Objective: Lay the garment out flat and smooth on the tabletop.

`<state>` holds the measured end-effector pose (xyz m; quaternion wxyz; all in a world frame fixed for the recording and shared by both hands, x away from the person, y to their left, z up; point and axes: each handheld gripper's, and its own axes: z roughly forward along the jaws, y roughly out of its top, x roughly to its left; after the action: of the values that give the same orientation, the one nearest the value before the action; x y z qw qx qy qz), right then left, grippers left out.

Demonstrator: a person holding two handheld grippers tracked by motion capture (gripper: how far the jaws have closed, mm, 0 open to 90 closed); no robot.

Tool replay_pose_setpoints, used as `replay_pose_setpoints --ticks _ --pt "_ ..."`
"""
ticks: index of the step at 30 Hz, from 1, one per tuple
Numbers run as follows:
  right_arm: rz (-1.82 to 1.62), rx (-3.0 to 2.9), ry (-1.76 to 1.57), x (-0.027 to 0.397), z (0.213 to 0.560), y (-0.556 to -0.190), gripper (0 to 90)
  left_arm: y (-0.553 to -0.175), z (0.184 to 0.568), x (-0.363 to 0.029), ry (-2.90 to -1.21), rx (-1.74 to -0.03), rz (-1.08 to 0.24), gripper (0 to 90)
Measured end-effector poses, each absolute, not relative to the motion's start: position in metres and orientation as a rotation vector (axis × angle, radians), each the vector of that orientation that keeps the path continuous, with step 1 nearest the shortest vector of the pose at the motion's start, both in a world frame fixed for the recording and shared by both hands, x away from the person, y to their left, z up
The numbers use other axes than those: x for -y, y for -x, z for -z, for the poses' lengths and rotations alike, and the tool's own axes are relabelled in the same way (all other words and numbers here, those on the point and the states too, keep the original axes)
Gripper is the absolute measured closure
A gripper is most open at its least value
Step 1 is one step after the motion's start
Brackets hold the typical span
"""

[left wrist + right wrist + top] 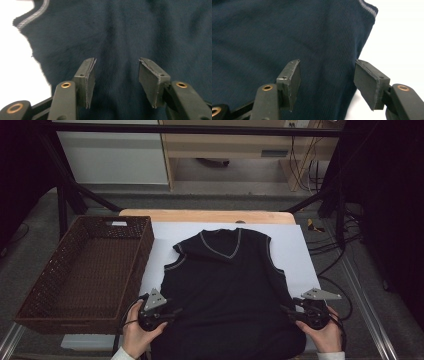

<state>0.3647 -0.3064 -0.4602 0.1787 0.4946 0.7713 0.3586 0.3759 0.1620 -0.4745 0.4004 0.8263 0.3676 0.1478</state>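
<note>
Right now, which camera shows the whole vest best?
The high view: the vest lies flat on the white sheet, neckline and both armholes visible. The left gripper view shows dark cloth and one trimmed armhole edge; the right gripper view shows cloth and a trimmed corner.

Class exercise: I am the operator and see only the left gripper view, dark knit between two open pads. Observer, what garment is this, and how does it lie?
Observer: A dark sleeveless V-neck vest, spread flat on a white sheet, neck pointing away from the person.
Operator: Where is the other tool?
Observer: The right tool sits at the vest's right side seam near the hem, jaws open over the fabric.
Operator: Anything beside the vest?
Observer: A brown wicker basket stands to the left, beyond the left tool.
</note>
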Motion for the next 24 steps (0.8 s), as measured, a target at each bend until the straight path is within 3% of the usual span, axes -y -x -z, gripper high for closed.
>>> replay_pose_setpoints --ticks 4,7,8,9,11,20,21,22,23,24 --pt "-0.967 -2.179 -1.400 0.302 0.465 -0.376 48.2 -0.383 0.484 -0.160 -2.094 -0.939 -0.375 52.6" --pt "-0.929 -2.191 -1.394 0.298 0.472 -0.379 64.2 -0.381 0.485 -0.164 -2.099 -0.933 -0.376 68.9" --pt "-0.912 -2.206 -1.393 0.297 0.475 -0.379 75.8 -0.381 0.483 -0.165 -2.108 -0.946 -0.365 80.1" --pt "-0.914 -2.206 -1.392 0.296 0.475 -0.379 82.0 -0.381 0.481 -0.165 -2.136 -0.941 -0.360 85.4" --pt "-0.918 -2.216 -1.398 0.295 0.473 -0.379 84.8 -0.380 0.479 -0.164 -2.161 -0.939 -0.359 86.5" --pt "-0.898 -2.290 -1.403 0.312 0.450 -0.358 84.3 -0.344 0.453 -0.176 -2.203 -0.901 -0.429 86.7" --pt "-0.916 -2.304 -1.404 0.310 0.451 -0.355 79.9 -0.342 0.452 -0.177 -2.197 -0.894 -0.441 86.1" --pt "-0.978 -2.332 -1.412 0.307 0.455 -0.354 67.2 -0.343 0.453 -0.176 -2.179 -0.900 -0.434 80.8" --pt "-0.978 -2.332 -1.412 0.307 0.455 -0.354 67.2 -0.343 0.453 -0.176 -2.179 -0.900 -0.434 74.6" --pt "-1.027 -2.304 -1.404 0.307 0.456 -0.355 60.3 -0.346 0.454 -0.175 -2.173 -0.902 -0.442 74.6"
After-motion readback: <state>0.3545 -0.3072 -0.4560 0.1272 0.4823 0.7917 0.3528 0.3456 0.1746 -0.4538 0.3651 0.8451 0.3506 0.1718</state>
